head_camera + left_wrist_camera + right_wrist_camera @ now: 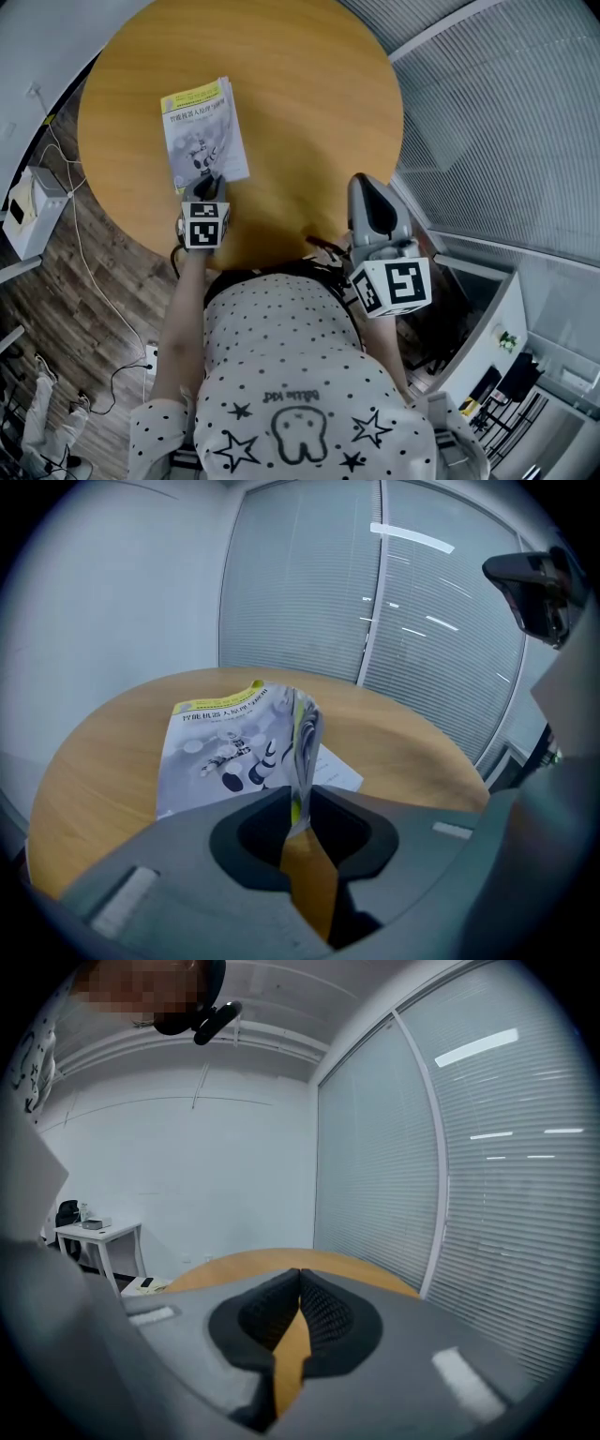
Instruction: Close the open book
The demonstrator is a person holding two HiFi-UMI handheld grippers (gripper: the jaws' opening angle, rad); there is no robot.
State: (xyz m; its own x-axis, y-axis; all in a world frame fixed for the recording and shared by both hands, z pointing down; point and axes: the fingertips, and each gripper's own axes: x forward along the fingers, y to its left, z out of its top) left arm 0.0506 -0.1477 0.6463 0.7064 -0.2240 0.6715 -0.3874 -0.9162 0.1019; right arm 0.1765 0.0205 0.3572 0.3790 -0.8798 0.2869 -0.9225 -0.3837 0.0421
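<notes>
A thin grey-and-white book point(203, 131) with a yellow strip at its top lies on the round wooden table point(309, 112), left of centre. In the left gripper view its cover point(220, 752) lies flat, while a sheaf of pages point(305, 738) stands on edge. My left gripper point(208, 185) is at the book's near right corner. Its jaws point(300, 801) are pinched on the lower corner of those upright pages. My right gripper point(370, 202) hovers off the table's near right edge, shut and empty point(298, 1274).
Window blinds point(506, 122) run along the right side. A white box point(33, 211) and cables lie on the wooden floor to the left. A small white desk point(94, 1232) stands by the far wall. One white sheet point(337, 772) lies under the book.
</notes>
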